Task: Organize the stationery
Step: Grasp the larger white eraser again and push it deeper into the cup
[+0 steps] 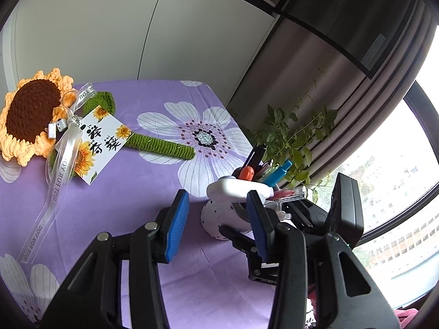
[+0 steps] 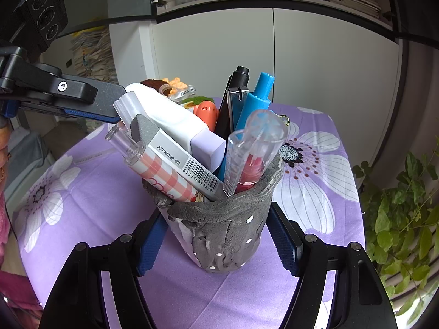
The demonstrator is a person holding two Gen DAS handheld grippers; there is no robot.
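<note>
The right gripper (image 2: pixel 218 242) clamps the grey, white-dotted clay pen cup (image 2: pixel 222 235), steadying it on the purple floral cloth (image 2: pixel 315 192). The left gripper (image 1: pixel 216 219), jaws apart and empty, sits just beside the cup's rim, near the white correction-tape dispenser (image 2: pixel 164 120). Pens, tubes and eraser already stand inside; filling looks nearly done. Next probably calls for seating the dispenser deeper.

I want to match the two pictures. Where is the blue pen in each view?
Left wrist view: the blue pen is right of centre, leaning right out of the pen holder.
Right wrist view: the blue pen is at upper centre, upright in the holder.
Shared landmark: the crochet sunflower.
</note>
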